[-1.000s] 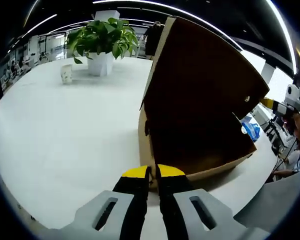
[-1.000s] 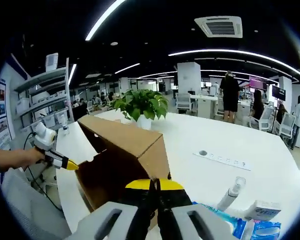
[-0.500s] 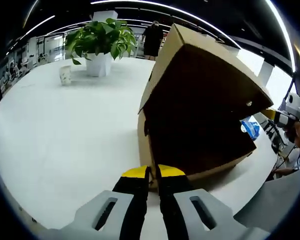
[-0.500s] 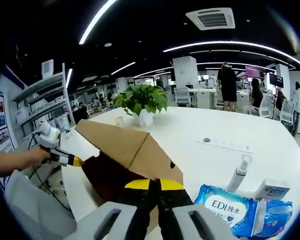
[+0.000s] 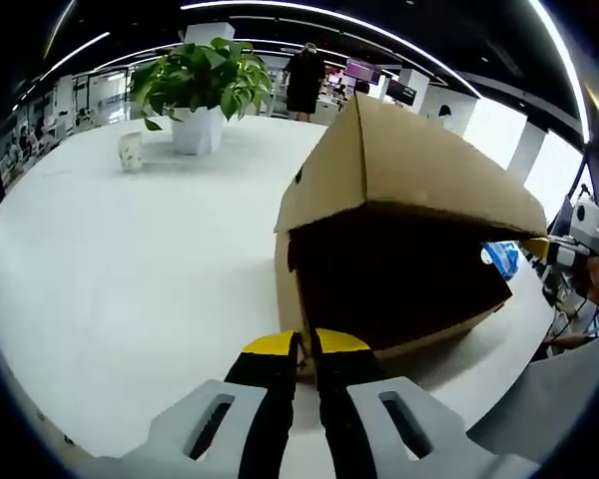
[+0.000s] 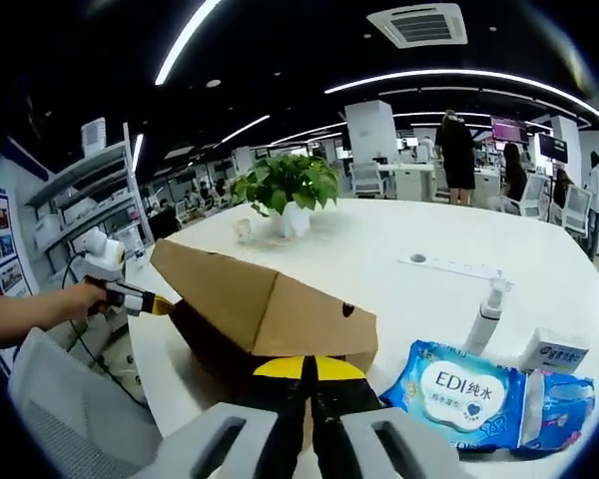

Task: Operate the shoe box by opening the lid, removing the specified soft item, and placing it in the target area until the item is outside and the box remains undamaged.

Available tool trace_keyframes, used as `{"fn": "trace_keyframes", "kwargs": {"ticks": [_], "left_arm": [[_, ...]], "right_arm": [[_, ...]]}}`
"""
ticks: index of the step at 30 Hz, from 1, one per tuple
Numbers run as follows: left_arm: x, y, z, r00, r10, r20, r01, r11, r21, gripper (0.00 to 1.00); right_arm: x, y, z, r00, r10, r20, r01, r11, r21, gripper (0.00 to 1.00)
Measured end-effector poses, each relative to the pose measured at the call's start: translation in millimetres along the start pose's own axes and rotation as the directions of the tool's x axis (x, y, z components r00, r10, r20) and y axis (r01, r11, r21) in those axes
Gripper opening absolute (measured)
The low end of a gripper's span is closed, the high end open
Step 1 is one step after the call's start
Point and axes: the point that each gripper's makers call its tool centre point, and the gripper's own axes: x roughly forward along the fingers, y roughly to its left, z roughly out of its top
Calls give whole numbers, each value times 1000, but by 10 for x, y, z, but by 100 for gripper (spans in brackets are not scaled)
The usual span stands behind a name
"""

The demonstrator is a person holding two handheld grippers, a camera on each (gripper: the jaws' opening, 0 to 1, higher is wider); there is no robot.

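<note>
- The shoe box (image 5: 399, 249) sits on the white table (image 5: 130, 269), lid (image 5: 419, 175) hinged partway open, dark gap facing the left tongs (image 5: 306, 344).
- Left tongs look clenched on the box's near bottom edge (box dead ahead of them). Right tongs (image 6: 304, 367) also pinched shut at the opposite edge, so both are equally close.
- Soft item: can't see it inside, too dark.
- Beyond: potted plant (image 5: 198, 80), small cup (image 5: 132, 148); wipes pack (image 6: 469, 387) and spray bottle (image 6: 487, 311) sit beside the box, not blocking.
</note>
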Motion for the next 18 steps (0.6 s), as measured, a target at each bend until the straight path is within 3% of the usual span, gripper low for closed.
{"fn": "trace_keyframes", "kwargs": {"ticks": [7, 11, 15, 18], "left_arm": [[-6, -10, 3, 1000, 6, -6, -6, 1000, 14, 4], [-8, -16, 13, 1000, 18, -4, -18, 998, 62, 5], [-38, -29, 26, 1000, 20, 3, -20, 983, 184, 5], [-71, -43, 20, 1000, 18, -1, -17, 981, 195, 5]], "right_arm": [[-15, 46, -86, 1000, 15, -20, -15, 1000, -15, 0], [-15, 64, -133, 999, 23, -33, -24, 999, -25, 0], [-6, 82, -203, 998, 32, -55, -34, 999, -26, 0], [-4, 90, -231, 997, 37, -63, -39, 999, -28, 0]]}}
